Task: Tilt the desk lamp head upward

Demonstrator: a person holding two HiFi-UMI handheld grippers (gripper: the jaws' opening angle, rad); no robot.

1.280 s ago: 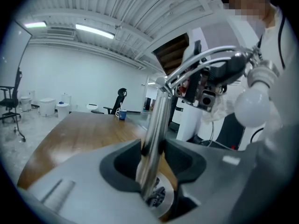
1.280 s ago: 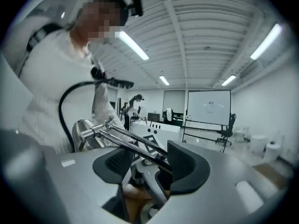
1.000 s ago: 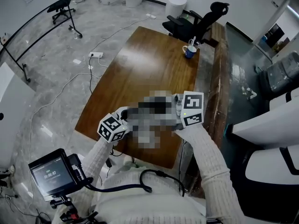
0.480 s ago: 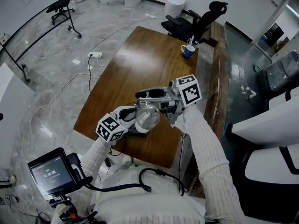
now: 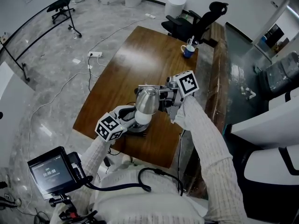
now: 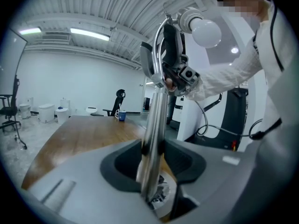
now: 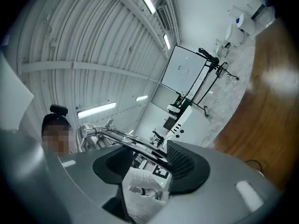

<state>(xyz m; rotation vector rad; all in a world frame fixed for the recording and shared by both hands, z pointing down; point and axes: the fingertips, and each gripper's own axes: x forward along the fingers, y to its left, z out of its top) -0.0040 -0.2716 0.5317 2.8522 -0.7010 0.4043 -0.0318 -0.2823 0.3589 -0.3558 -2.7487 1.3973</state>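
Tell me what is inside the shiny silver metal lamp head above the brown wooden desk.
A white round bulb sits in the silver metal lamp head and sticks out of its open end. Deeper inside nothing can be seen: the metal shell covers it.

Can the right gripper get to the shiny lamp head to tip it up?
Probably yes. The right gripper is right up against the lamp head, and nothing stands in its way. Its jaws are opening, with the head's chrome bracket between them.
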